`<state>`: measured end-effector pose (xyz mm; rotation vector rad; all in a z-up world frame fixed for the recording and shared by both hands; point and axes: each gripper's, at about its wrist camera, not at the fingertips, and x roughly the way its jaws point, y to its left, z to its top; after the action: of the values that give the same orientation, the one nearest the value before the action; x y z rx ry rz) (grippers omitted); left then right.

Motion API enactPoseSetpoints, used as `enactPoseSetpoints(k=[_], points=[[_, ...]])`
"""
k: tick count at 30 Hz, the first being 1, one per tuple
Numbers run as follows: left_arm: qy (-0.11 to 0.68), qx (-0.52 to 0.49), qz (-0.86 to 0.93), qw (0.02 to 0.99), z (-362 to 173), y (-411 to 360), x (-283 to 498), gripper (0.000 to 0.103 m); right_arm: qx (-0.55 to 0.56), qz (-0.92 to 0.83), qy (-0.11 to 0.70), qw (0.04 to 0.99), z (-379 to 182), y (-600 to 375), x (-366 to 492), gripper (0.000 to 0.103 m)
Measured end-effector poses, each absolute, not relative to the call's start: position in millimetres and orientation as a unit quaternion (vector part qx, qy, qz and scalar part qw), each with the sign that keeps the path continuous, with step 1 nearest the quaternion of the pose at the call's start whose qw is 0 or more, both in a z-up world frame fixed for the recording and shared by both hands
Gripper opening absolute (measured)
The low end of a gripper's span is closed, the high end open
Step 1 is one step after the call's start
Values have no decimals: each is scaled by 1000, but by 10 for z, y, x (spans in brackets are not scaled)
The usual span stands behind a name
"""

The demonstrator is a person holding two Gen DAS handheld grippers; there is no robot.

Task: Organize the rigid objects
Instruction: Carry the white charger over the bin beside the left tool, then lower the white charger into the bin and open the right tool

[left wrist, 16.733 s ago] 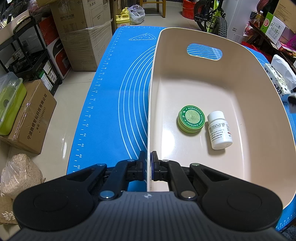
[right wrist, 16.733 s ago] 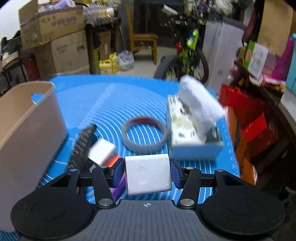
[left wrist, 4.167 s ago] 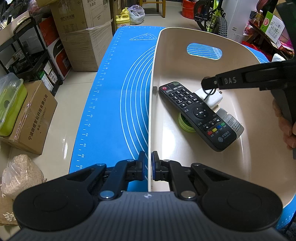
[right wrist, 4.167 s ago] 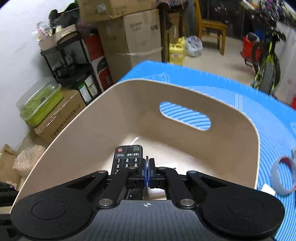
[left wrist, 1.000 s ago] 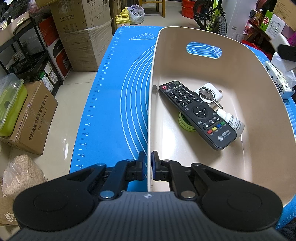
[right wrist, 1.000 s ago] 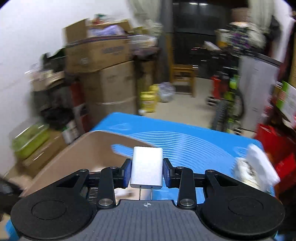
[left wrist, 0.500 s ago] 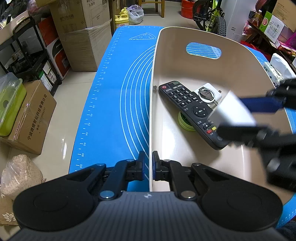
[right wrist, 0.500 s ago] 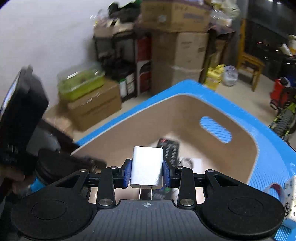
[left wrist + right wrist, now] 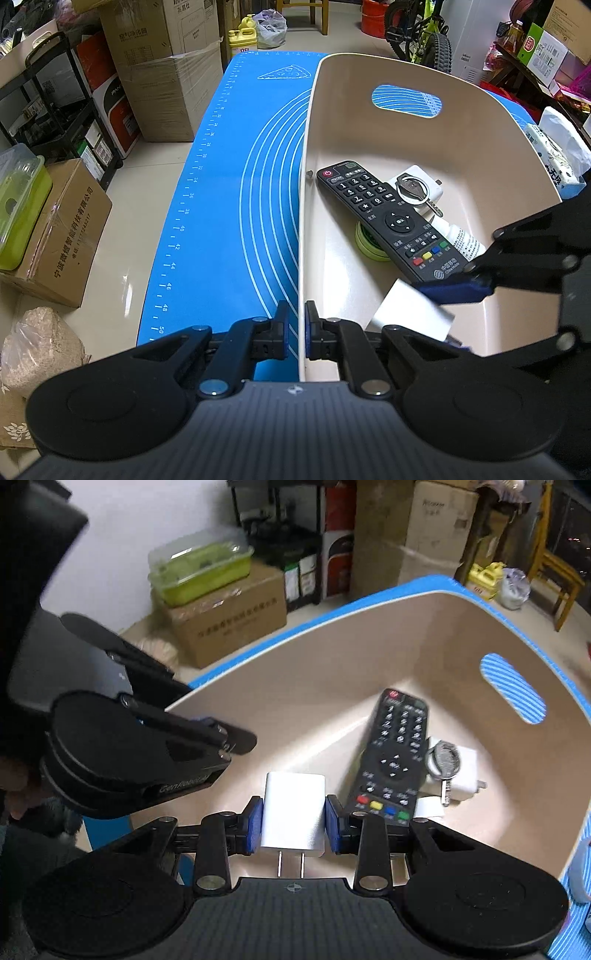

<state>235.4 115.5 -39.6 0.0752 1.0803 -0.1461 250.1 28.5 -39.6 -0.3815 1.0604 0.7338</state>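
Right now my right gripper [image 9: 293,823] clamps a white charger [image 9: 293,810], hanging low inside the bin [image 9: 461,144] beside the remote [image 9: 397,753]. My left gripper [image 9: 296,330] pinches the bin's near wall, on the blue mat [image 9: 236,206].

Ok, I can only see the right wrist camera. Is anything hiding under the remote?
Observer: Yes, a green round tin lies under the remote.
Operator: What's the other claw doing?
Observer: The left claw is shut on the bin wall, one finger on each side.
Operator: Is my charger down inside the bin?
Observer: From the left wrist view, the white charger in the right claw looks below the rim, close to the near wall. I cannot tell if it touches the floor.
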Motion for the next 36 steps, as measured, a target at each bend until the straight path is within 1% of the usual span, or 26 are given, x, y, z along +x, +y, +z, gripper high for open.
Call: enactPoseSetpoints(k=[12,27,28,29,32,36], points=[[514,35,-70,854,-401,1149,2354,11,-206,311,556,743,-651,425,2613,42],[514,36,-70,854,-403,1151,2353,11,-206,297,584,727,-733,423,2666,42],[514,35,-70,854,-403,1151,2354,11,-206,296,584,728,-737,427,2672,44],[514,35,-70,854,-403,1151,2354,11,-206,294,583,729,-729,399,2672,50],[514,34,-71,854,-405,1148,2353,11,-195,296,579,734,-681,317,2668,52],[514,35,-71,854,-406,1148,2354,11,-167,296,559,756,-448,95,2615,54]])
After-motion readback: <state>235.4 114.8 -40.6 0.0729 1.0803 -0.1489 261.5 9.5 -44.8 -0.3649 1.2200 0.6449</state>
